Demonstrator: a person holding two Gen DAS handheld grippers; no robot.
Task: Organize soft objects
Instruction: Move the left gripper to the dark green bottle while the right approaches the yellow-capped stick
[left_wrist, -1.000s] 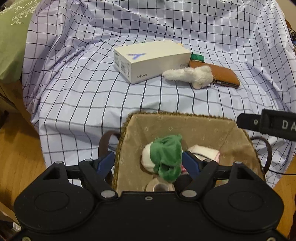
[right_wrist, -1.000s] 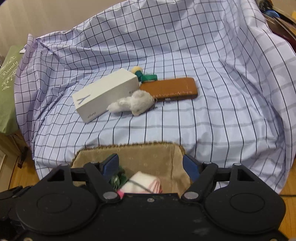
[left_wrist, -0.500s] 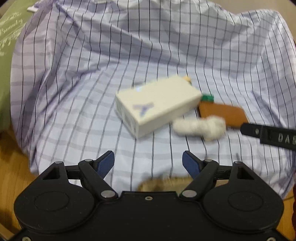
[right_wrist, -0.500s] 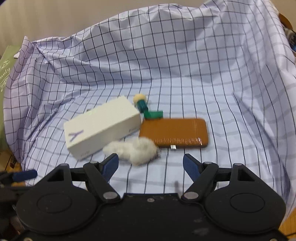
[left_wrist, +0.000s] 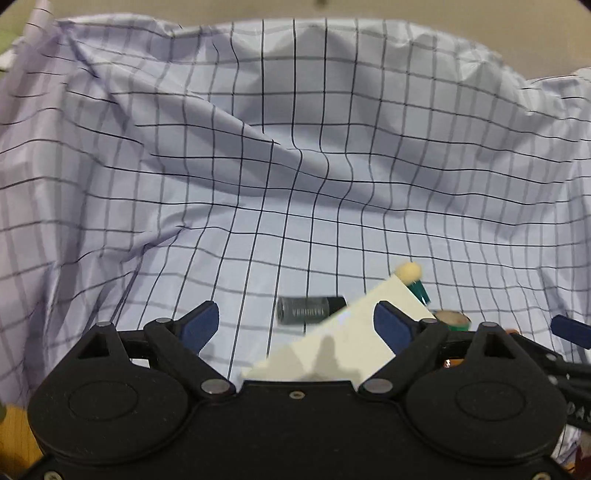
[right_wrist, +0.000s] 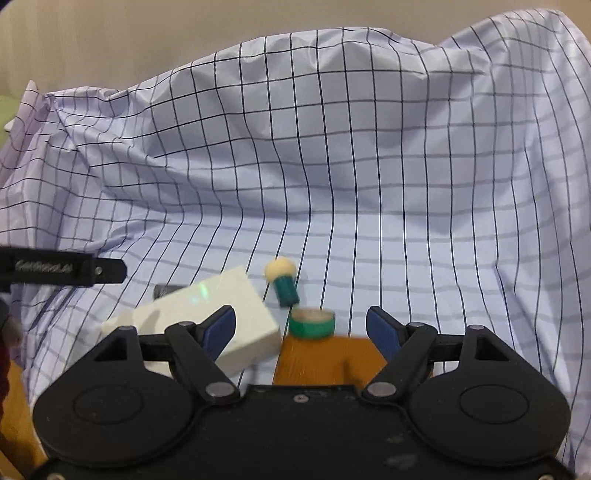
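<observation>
My left gripper (left_wrist: 297, 323) is open and empty over the checked cloth (left_wrist: 295, 166), with the white box (left_wrist: 340, 347) just under its right finger. My right gripper (right_wrist: 301, 325) is open and empty above the brown leather case (right_wrist: 325, 360). A green brush with a cream puff tip (right_wrist: 282, 282) and its green cap (right_wrist: 312, 323) lie beyond the case. The fluffy white toy and the basket are out of both views.
A dark cylinder (left_wrist: 310, 310) lies on the cloth behind the white box; it also shows in the right wrist view (right_wrist: 164, 290). The left gripper's body (right_wrist: 62, 271) reaches in at the left. Wooden floor (right_wrist: 14, 406) shows at the lower left.
Both grippers have moved forward, away from the basket and over the cloth. The basket and the fluffy white toy have dropped out of view. The box and case now lie right under the fingers.
</observation>
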